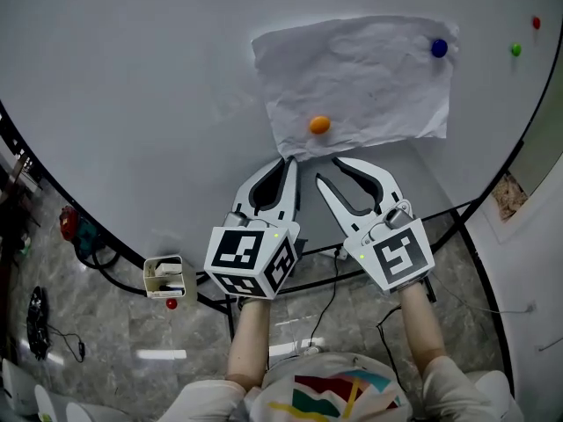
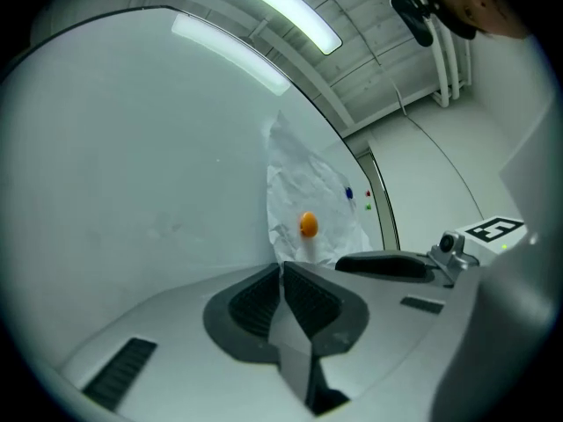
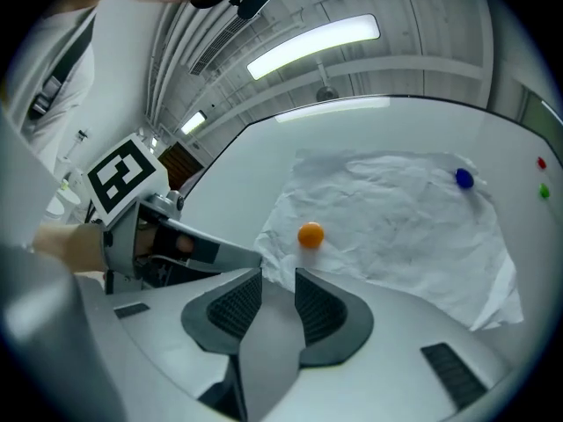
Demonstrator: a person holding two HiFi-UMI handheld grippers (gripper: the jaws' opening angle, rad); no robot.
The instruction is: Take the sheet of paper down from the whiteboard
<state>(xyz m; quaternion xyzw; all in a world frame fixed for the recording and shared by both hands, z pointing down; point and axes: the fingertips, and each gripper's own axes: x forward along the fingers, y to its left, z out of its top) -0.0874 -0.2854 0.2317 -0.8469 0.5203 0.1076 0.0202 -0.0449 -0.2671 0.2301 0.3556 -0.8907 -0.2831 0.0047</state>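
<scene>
Grasp step: crumpled white paper sheet (image 1: 369,69) hangs on whiteboard (image 1: 132,77) under round orange magnet (image 1: 319,124) and blue magnet (image 1: 439,48). Left tongs (image 1: 289,160) look pinched on its lower-left corner; right tongs (image 1: 327,167) apart, empty. Next, probably: pull corner out from under the magnets.

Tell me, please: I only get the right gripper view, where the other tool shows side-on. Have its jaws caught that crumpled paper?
Observer: It looks so. In the left gripper view, the left gripper has its jaws together right at the lower-left corner of the sheet of paper, just under the orange magnet.
Operator: Is there anything near the board that I miss?
Observer: Yes. In the head view, a small white holder hangs at the lower edge of the whiteboard, to the left of both tools.
</scene>
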